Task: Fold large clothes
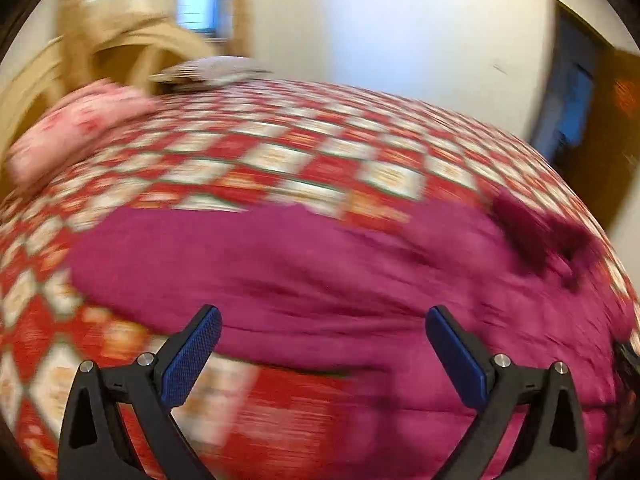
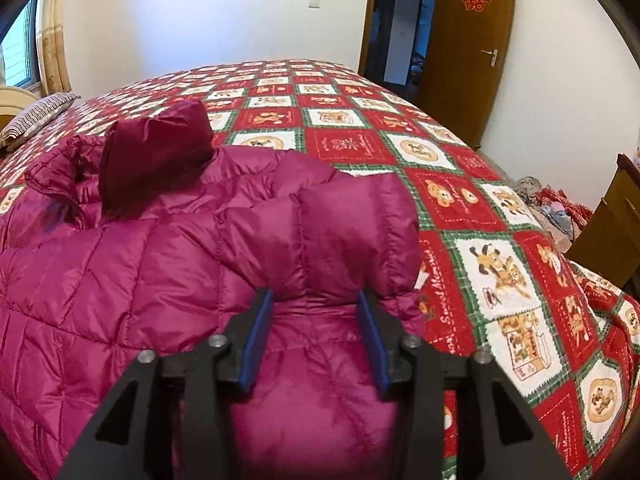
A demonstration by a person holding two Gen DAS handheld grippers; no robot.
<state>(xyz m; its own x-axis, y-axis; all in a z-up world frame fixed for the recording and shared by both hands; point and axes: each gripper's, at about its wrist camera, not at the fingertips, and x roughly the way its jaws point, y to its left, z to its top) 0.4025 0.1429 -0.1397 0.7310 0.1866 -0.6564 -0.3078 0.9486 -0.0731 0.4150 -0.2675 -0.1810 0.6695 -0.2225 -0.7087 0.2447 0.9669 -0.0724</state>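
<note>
A large magenta quilted down jacket (image 2: 168, 264) lies spread on a bed with a red, white and green patchwork bedspread (image 2: 472, 208). Its darker hood (image 2: 156, 152) sticks up at the far side. My right gripper (image 2: 316, 320) has its jaws partly closed around a puffy fold of the jacket's sleeve, the pads (image 2: 256, 340) pressing both sides. In the blurred left wrist view the jacket (image 1: 304, 280) lies ahead, and my left gripper (image 1: 323, 340) is wide open and empty just above its near edge.
A pink pillow (image 1: 76, 128) and a striped pillow (image 2: 36, 120) lie at the head of the bed by a cream headboard (image 1: 132, 52). A brown door (image 2: 468, 52) stands open at the right. A wooden cabinet (image 2: 612, 228) and piled items (image 2: 556, 208) are beside the bed.
</note>
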